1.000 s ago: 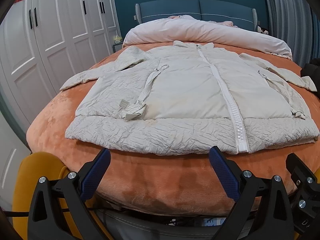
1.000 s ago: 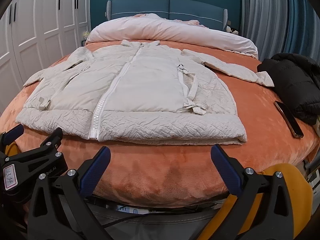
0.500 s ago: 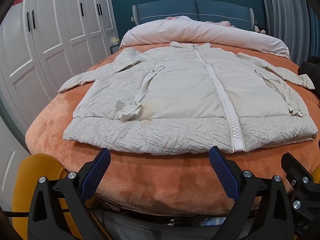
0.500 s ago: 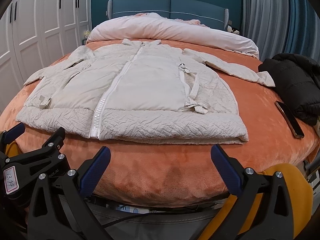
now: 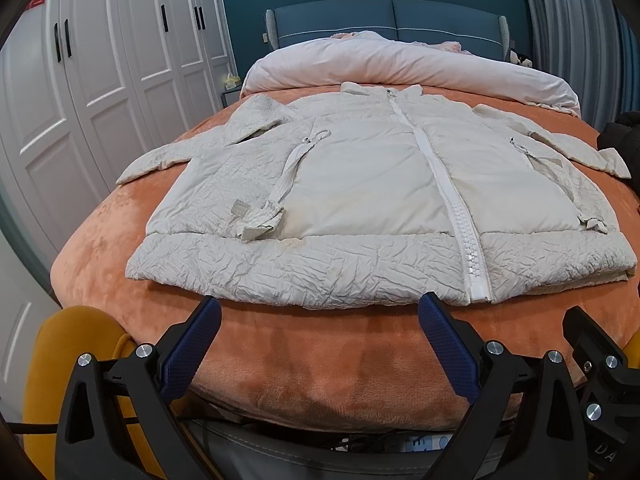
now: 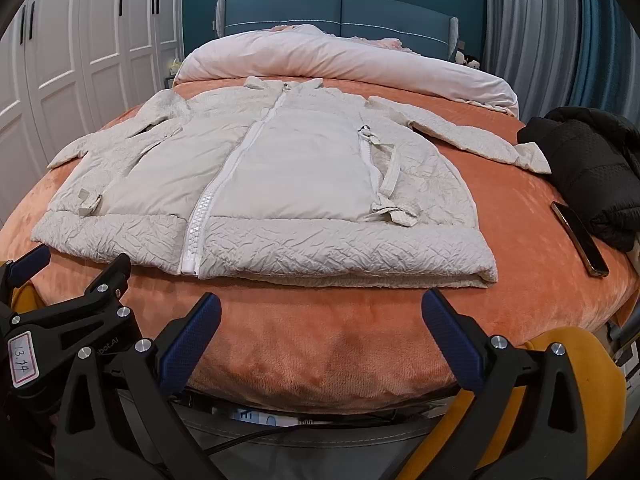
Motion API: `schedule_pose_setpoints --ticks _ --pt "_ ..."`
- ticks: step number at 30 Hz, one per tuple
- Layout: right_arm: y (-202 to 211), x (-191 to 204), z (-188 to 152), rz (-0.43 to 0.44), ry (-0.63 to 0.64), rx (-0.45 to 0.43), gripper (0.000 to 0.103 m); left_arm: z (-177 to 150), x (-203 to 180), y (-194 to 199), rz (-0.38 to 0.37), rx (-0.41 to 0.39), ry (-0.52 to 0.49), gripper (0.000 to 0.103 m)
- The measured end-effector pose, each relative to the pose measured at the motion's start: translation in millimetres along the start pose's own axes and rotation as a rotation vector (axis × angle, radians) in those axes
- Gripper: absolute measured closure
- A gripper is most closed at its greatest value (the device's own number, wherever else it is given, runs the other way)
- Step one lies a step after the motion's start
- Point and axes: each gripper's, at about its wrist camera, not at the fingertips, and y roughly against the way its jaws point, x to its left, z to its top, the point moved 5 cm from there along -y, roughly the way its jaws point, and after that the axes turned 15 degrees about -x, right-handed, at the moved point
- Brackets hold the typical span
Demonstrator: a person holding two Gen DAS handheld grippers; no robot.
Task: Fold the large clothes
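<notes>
Bed [image 5: 120, 248] covered in orange blanket; white wardrobes [image 5: 120, 80] seen left, teal wall behind. Cream jacket [image 5: 360, 200] laid flat, zipped, hem just beyond left claw [image 5: 318, 320] and right claw [image 6: 320, 318], both spread wide, empty.

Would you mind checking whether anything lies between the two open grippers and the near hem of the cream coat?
Nothing visible does. Only bare orange blanket separates the left gripper and right gripper from the coat. The phone lies off to the right.
</notes>
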Motion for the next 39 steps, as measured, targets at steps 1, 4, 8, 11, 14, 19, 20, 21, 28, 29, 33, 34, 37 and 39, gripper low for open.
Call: schedule_pose_setpoints --ticks 1,4,8,11,14,19,20,21,28,29,33,34,37,39 --pt "-0.1 0.2 -0.2 0.000 0.001 0.000 0.005 0.0 0.0 0.0 0.000 0.000 0.000 0.007" --pt "-0.1 -0.1 0.1 0.000 0.001 0.000 0.005 0.0 0.0 0.0 0.000 0.000 0.000 0.007" --pt "-0.1 -0.2 0.0 0.000 0.001 0.001 0.005 -0.1 0.1 0.0 0.001 0.000 0.000 0.007" --pt "-0.1 0.3 -0.3 0.000 0.001 0.000 0.005 0.1 0.0 0.0 0.001 -0.001 0.000 0.007" --pt "-0.3 -0.1 0.0 0.000 0.000 0.002 0.005 -0.2 0.3 -0.6 0.001 0.000 0.002 0.007" --pt "-3.5 -9.0 2.1 -0.001 -0.045 0.005 0.005 4.3 11.0 0.5 -0.002 0.022 0.055 0.007" --pt "-4.8 -14.6 4.3 -0.002 -0.067 0.004 0.005 7.8 16.4 0.9 -0.003 0.026 0.078 0.006" --pt "-6.2 -21.5 7.3 -0.005 -0.092 0.002 0.005 12.0 22.6 1.2 0.005 0.024 0.099 0.005" --pt "-41.9 -107.6 57.7 -0.082 -0.184 -0.057 0.005 57.8 63.8 -26.1 0.118 0.008 0.132 0.005" --pt "-50.7 -121.9 66.9 -0.102 -0.183 -0.066 0.005 65.3 68.4 -32.5 0.130 0.001 0.137 0.005" --pt "-93.4 -190.0 101.9 -0.160 -0.251 -0.074 0.005 99.2 80.8 -70.5 0.182 -0.021 0.140 0.005" --pt "-105.2 -206.9 107.1 -0.168 -0.289 -0.066 0.005 105.0 82.8 -77.8 0.188 -0.025 0.138 0.005" --pt "-144.0 -256.6 116.6 -0.206 -0.402 -0.031 0.005 121.9 83.6 -108.9 0.213 -0.027 0.115 0.005" --pt "-173.1 -292.2 119.8 -0.261 -0.467 -0.015 0.005 129.0 81.1 -130.5 0.226 -0.020 0.097 0.005"
